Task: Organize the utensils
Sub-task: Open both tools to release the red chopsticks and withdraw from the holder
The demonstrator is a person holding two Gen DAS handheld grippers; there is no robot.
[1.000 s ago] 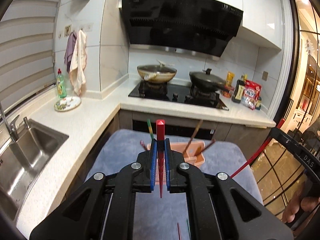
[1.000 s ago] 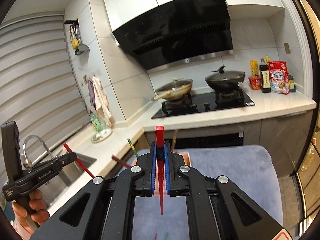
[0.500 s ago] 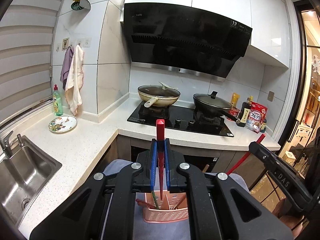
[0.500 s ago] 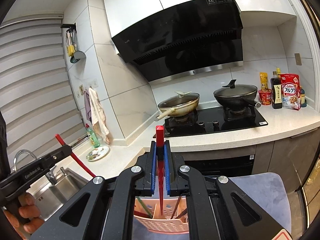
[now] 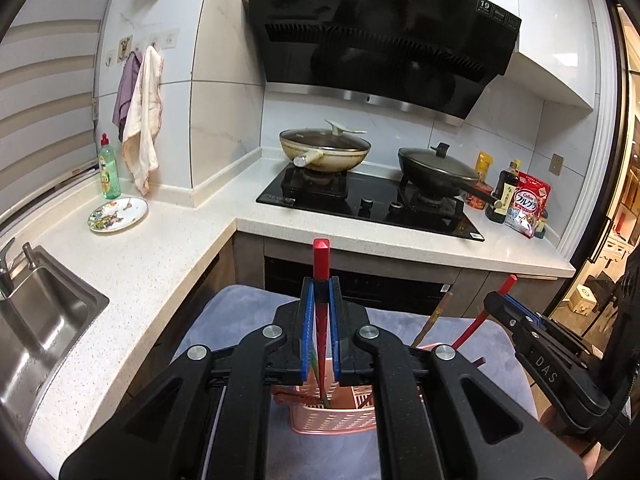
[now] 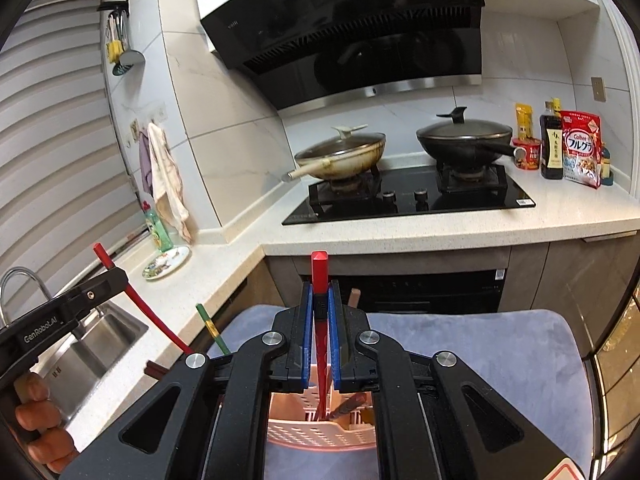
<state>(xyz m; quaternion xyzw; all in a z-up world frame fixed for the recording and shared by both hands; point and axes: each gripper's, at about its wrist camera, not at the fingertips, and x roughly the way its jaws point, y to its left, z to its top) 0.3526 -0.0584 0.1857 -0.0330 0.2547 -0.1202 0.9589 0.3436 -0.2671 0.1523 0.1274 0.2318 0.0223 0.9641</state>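
My left gripper (image 5: 321, 320) is shut on a red chopstick (image 5: 321, 276), held upright with its tip inside a pink perforated utensil basket (image 5: 334, 420). My right gripper (image 6: 320, 320) is shut on a second red chopstick (image 6: 320, 280), its tip also inside the same basket (image 6: 320, 430). The basket stands on a grey-blue mat (image 5: 240, 312) and holds several other chopsticks, green and brown. The right gripper shows at the right of the left wrist view (image 5: 496, 304). The left gripper shows at the left of the right wrist view (image 6: 108, 280).
A white counter (image 5: 160, 248) wraps around the mat, with a steel sink (image 5: 36, 320) on the left and a patterned plate (image 5: 117, 209). A black hob (image 5: 372, 200) carries two lidded pans. Bottles and a cereal bag (image 5: 528, 204) stand at the back right.
Both grippers have come down over the basket with their chopsticks. The chopstick tips now reach inside it, and the basket sits closer below the fingers.
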